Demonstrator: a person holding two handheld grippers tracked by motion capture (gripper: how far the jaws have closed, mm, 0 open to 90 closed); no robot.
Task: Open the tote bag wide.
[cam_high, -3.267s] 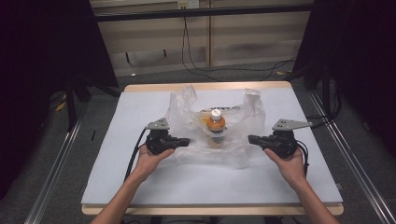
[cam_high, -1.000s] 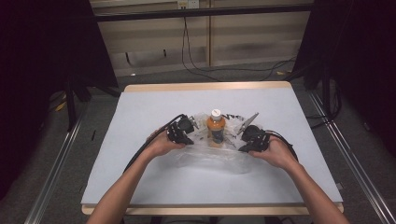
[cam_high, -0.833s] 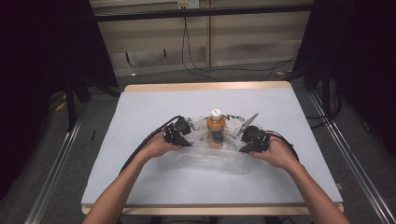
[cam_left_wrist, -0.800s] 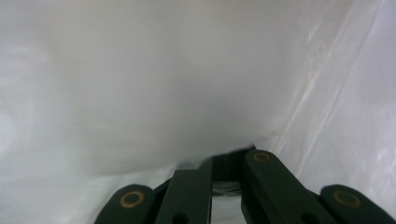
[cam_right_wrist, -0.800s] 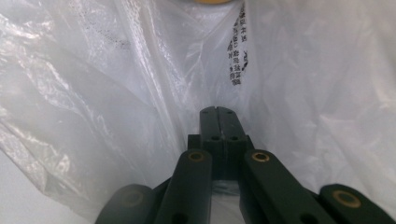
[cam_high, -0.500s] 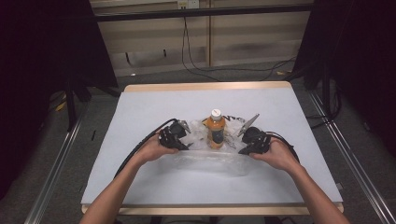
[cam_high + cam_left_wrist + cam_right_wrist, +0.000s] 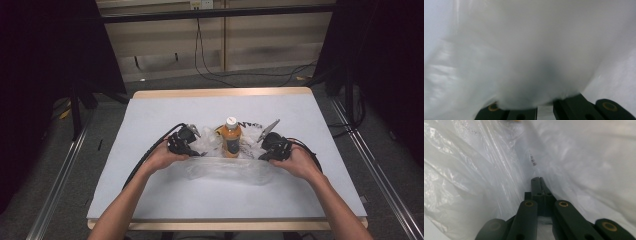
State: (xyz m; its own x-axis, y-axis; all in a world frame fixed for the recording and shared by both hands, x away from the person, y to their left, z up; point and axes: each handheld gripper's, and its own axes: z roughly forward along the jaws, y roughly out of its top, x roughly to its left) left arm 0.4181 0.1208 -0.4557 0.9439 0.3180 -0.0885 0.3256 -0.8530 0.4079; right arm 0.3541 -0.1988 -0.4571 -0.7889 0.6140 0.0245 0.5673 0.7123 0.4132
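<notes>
Desk (image 7: 150,120): white top with a pale wooden edge, the largest item; it carries everything below.

Clear plastic bag (image 7: 227,169): crumpled and see-through, lying at the middle of the desk, its flat part spread toward the near edge between the two hands. In the left gripper view the film (image 7: 529,50) hangs right against the lens as a blurred white sheet. In the right gripper view it folds in on both sides of the jaws (image 7: 474,170).

Left tool (image 7: 189,146): held in the person's left hand, at the left rim of the bag, just left of the bottle. Jaws closed; they appear to pinch the bag's film, though the close view is too blurred to be certain.

Right tool (image 7: 264,149): held in the person's right hand, at the right rim of the bag. In its own view the jaws (image 7: 538,182) meet tip to tip, closed on the plastic.

Bottle (image 7: 230,137): upright, orange contents, white cap, standing amid the bag's bunched far part, between the two tools.
</notes>
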